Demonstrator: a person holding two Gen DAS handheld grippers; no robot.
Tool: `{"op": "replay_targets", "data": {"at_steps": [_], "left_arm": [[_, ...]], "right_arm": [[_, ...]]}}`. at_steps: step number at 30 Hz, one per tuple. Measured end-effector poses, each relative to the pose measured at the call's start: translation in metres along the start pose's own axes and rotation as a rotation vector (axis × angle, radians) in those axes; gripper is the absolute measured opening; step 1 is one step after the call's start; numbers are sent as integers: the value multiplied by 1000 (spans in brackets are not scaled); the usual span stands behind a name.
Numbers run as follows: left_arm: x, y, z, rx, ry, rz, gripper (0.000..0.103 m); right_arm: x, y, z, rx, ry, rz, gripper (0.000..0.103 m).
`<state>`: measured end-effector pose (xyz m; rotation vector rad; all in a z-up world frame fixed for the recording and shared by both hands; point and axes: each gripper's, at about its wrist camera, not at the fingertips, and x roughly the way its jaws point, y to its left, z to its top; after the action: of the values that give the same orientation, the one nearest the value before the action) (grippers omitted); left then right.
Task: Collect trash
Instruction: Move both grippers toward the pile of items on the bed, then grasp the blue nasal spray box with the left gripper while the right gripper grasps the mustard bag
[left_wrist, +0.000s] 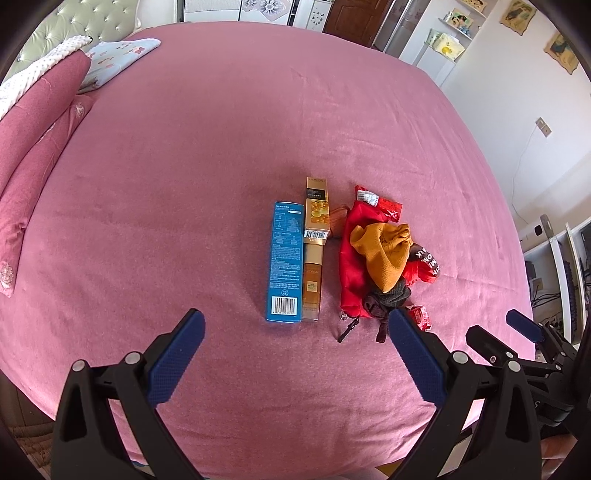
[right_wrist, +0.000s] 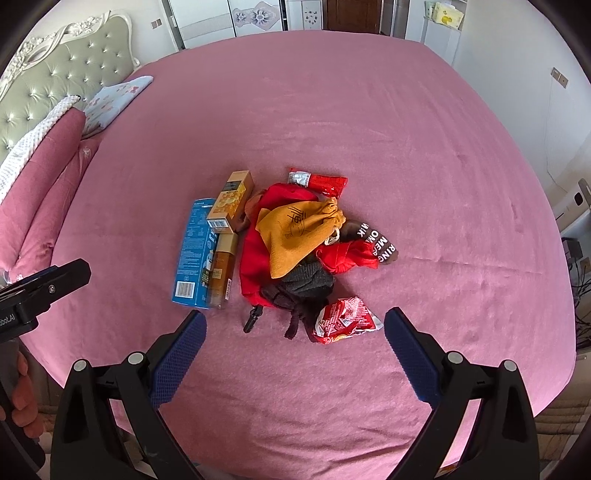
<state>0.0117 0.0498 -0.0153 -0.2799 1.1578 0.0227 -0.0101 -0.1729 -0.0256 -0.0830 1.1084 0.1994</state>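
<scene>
From your left wrist camera, the crumpled red wrapper (left_wrist: 420, 316) is half hidden behind your left gripper's (left_wrist: 297, 339) right finger, and the dark cloth (left_wrist: 388, 299) under the yellow pouch (left_wrist: 380, 254) is hard to make out. The blue box (left_wrist: 284, 262) lies on the bed (left_wrist: 184, 166) with its long axis pointing away from you, the gold box (left_wrist: 317, 212) and the bottle (left_wrist: 312, 284) end to end just beside it. Your left jaws stand wide apart, gripping nothing, above bare sheet. The right gripper (left_wrist: 495, 332) shows at the edge, also spread.

From your right wrist camera, the wrapper (right_wrist: 345, 319) lies in full view near the pile's front, its long axis running left to right. The red bag (right_wrist: 255, 258) is mostly buried. Your right gripper's (right_wrist: 295, 338) jaws are released wide and touch nothing, with the wrapper just ahead between them. The left gripper is cut off here.
</scene>
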Motion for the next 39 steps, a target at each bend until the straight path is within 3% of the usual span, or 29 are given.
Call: {"op": "replay_targets", "data": {"at_steps": [18, 30, 39], "left_arm": [[23, 3, 5, -17, 47, -3, 99], [74, 6, 17, -19, 103, 15, 99], [140, 11, 26, -7, 169, 40, 99]], "right_arm": [[17, -1, -1, 14, 36, 13, 93], [53, -5, 5, 47, 86, 31, 94], [94, 0, 16, 46, 112, 34, 94]]}}
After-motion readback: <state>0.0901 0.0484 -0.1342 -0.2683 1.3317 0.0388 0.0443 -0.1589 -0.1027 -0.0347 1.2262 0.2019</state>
